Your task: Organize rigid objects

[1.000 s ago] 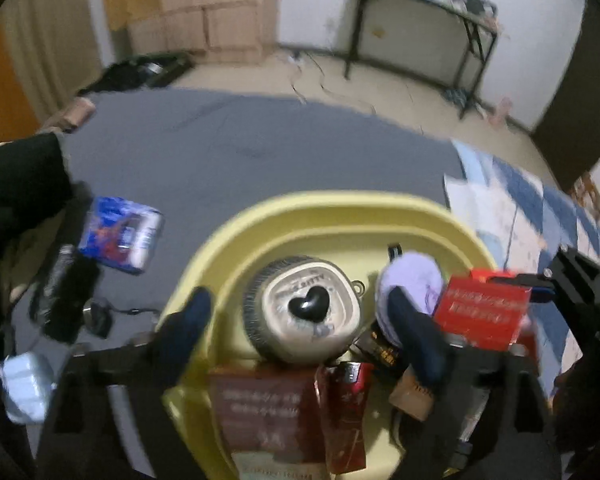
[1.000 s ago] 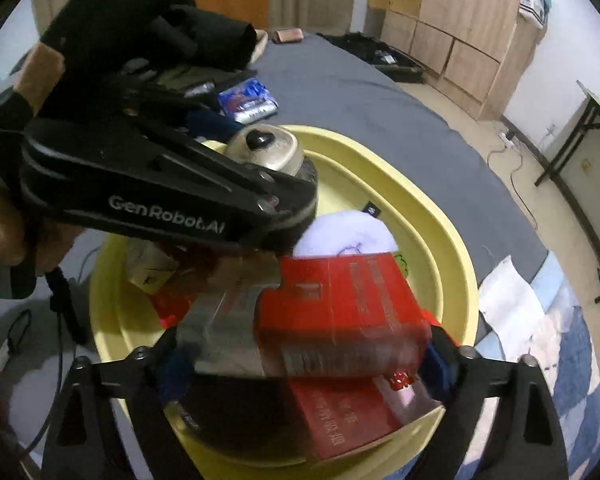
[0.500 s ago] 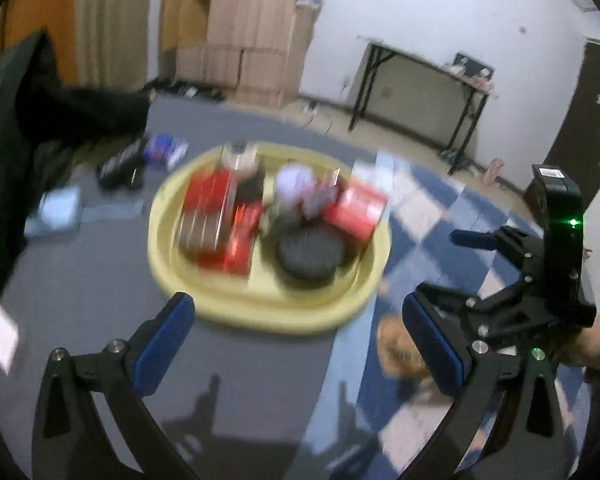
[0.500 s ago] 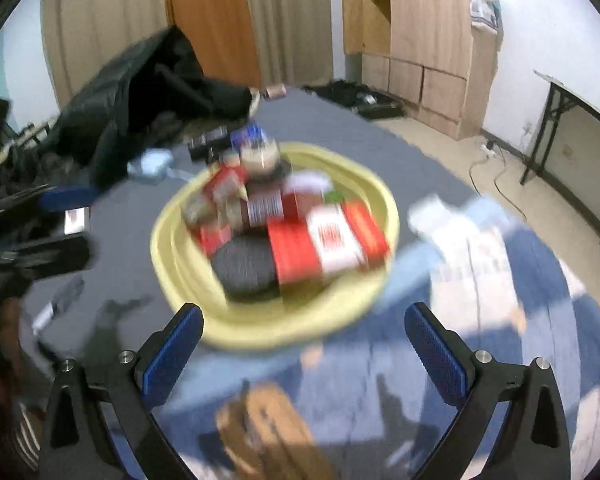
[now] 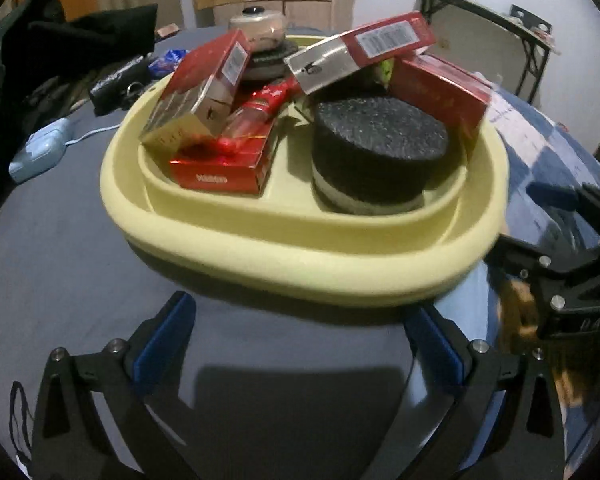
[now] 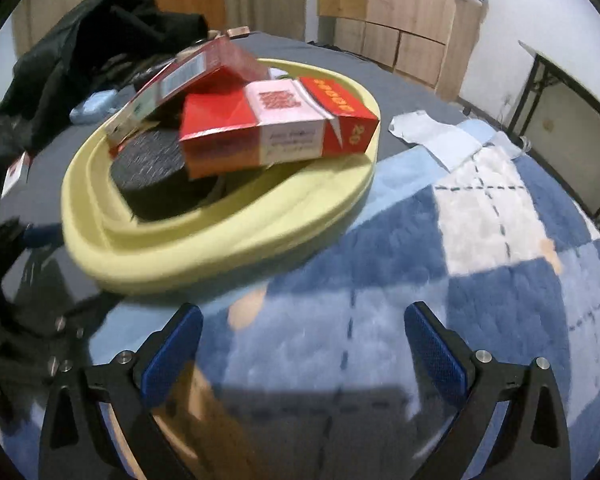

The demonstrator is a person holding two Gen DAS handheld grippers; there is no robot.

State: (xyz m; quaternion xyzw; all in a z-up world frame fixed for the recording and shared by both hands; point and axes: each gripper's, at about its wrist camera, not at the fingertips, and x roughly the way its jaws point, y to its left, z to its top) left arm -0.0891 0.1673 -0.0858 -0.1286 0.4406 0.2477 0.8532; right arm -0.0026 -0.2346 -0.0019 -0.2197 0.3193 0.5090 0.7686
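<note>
Low in both wrist views, the two grippers hang with jaws spread wide and nothing between them. The left gripper point(image 5: 300, 340) sits at the bottom of its frame over grey cloth point(image 5: 60, 240), just short of the tray point(image 5: 300, 264), whose yellow rim fills the middle of the picture. The right gripper point(image 6: 302, 344) sits at the bottom of its frame over a blue-and-white checked blanket point(image 6: 480, 240), the same tray point(image 6: 204, 248) lying to the upper left.

Inside the tray, seen from the left wrist, a black round puck point(image 5: 380, 152) with a pale base stands right of centre. A flat red box point(image 5: 224, 168) lies left of centre, with a gold-and-red box point(image 5: 200, 92) propped tilted on top of it. A silver-and-red box point(image 5: 360, 56) leans across the top of the frame above the puck, and another red box point(image 5: 440, 96) slants down the puck's right side. At the far edge, upper centre, a round tin point(image 5: 258, 26) with a dark knob sits on something dark.

From the right wrist, a red-and-white box point(image 6: 276, 128) rests tilted over the puck point(image 6: 152, 160), its right end over the tray's rim.

Outside the tray, a pale blue device point(image 5: 40, 152) lies at the left edge, and dark clothing point(image 5: 80, 40) is heaped in the upper left. The right gripper's body shows at the right edge of the left view.
</note>
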